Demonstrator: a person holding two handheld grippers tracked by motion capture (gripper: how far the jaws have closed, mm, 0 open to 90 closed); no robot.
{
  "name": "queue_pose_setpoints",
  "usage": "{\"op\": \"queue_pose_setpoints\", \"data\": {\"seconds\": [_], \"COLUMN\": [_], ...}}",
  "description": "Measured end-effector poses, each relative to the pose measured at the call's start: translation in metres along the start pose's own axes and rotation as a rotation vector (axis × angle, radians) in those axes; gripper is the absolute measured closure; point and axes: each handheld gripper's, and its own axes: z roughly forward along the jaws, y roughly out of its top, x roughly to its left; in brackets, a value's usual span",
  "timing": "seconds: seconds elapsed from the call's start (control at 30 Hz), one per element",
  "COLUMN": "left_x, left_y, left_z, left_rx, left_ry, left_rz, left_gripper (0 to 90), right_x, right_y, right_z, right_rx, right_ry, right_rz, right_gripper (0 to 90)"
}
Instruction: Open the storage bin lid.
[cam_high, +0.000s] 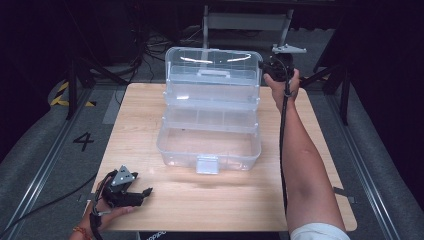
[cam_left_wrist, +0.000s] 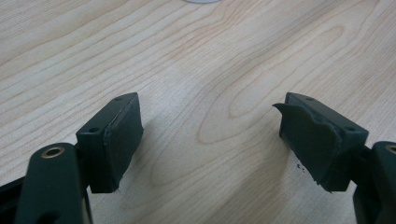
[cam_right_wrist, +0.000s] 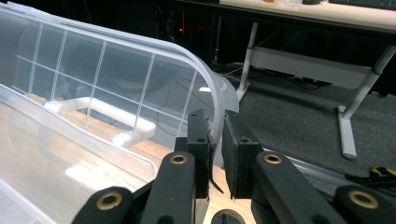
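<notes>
Right gripper view: we see the right gripper (cam_right_wrist: 217, 154) with its two black jaws drawn close together, pinching the thin curved edge of the clear lid (cam_right_wrist: 116, 70) between the pads.
Pinched edge: the rounded corner of the lid runs down into the narrow gap between the jaws; the pads appear to touch it on both sides.
Lid surface: we see a grid of moulded ribs across the transparent plastic, and a white carry handle (cam_right_wrist: 100, 114) showing through it.
Left gripper view: we see the left gripper (cam_left_wrist: 210, 135) with its jaws spread wide apart, holding nothing, bare wood grain between them.
Left pads: the right-hand pad in this view looks torn and ragged along its edge.
High view, left gripper: it (cam_high: 142, 194) sits at the near left corner of the table (cam_high: 200, 200), cradled in the person's left hand (cam_high: 107, 212), well apart from the box.
High view, right gripper: it (cam_high: 270, 67) is at the far right, at the upper right corner of the raised lid, in the right hand (cam_high: 284, 86).
Clear storage box (cam_high: 210, 145): it stands in the middle of the table, opened out, with tiered trays stepped back toward the upright lid and a latch (cam_high: 207, 164) on the front wall facing us.
Table: light wood, rounded corners.
Beyond the table: dark floor, cables and metal frame legs.
</notes>
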Motion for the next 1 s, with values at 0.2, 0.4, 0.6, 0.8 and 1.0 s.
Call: {"op": "queue_pose_setpoints", "data": {"seconds": [0.2,0.4,0.6,0.8,1.0], "left_x": [0.001,0.000,0.001,0.001,0.001], "left_y": [0.000,0.000,0.001,0.000,0.001], "left_z": [0.000,0.000,-0.001,0.000,0.000], "left_rx": [-0.002,0.001,0.004,0.003,0.010], "left_ry": [0.006,0.004,0.002,-0.003,-0.008], "left_rz": [0.010,0.006,0.014,0.005,0.014], "left_gripper": [21.8,21.8,21.7,21.7,21.2], "right_x": [-0.002,0.000,-0.001,-0.001,-0.002], "right_y": [-0.002,0.001,0.003,0.002,0.001], "right_z": [0.007,0.009,0.016,0.023,0.028], "right_rx": [0.012,0.039,0.066,0.084,0.099], "right_ry": [-0.013,-0.023,-0.032,-0.048,-0.060], "right_rz": [-0.002,-0.012,-0.021,-0.022,-0.009], "right_gripper": [81.7,81.6,81.4,81.3,81.4]}}
